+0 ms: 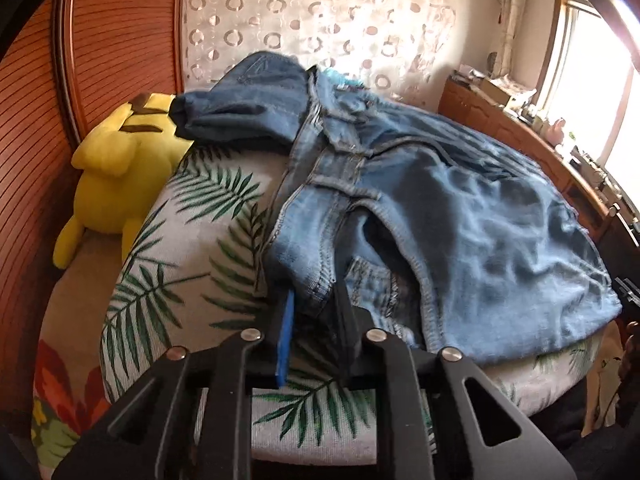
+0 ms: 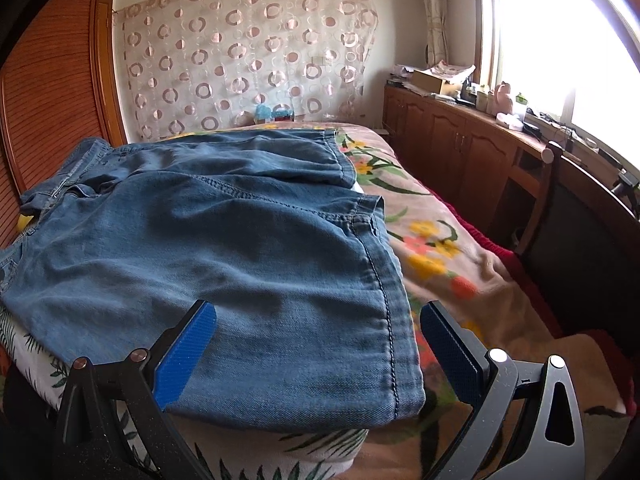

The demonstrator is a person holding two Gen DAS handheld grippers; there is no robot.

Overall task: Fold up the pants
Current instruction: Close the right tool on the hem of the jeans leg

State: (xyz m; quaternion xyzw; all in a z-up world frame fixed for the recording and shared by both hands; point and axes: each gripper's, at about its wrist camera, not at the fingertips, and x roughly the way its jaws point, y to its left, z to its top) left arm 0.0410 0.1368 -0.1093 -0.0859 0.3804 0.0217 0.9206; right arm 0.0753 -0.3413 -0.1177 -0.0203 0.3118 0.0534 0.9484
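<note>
Jeans (image 2: 224,248) lie on a leaf-print cushion (image 1: 192,248) on the bed (image 2: 452,280), folded lengthwise with one leg stacked on the other. Long axis runs across the bed's near edge: waistband end toward the wooden headboard side (image 1: 104,40), leg hems toward the window-side edge. In the right wrist view both hems (image 2: 384,280) face right, the upper leg's hem sitting further back than the lower one's. Near long edge of the jeans overhangs the cushion's near edge slightly.

Left gripper (image 1: 314,312): jaws nearly together, clamped on the denim at the waist/pocket end; fabric bunches up between the blue pad (image 1: 286,340) and the black finger. No earlier frame, so nothing on motion.

Right gripper (image 2: 316,344): released, jaws spread wide, straddling the near corner of the hem end. Left blue pad (image 2: 186,354) sits over the denim near the fold edge; right pad (image 2: 450,354) is off the fabric, over the floral bedspread. Cannot tell whether the left pad touches the cloth; nothing pinched.

Yellow plush toy (image 1: 116,172) lies at the headboard side, just beside the cushion, with the waistband corner near its head. Wooden cabinets (image 2: 452,148) run along the window wall, well apart from the jeans.
</note>
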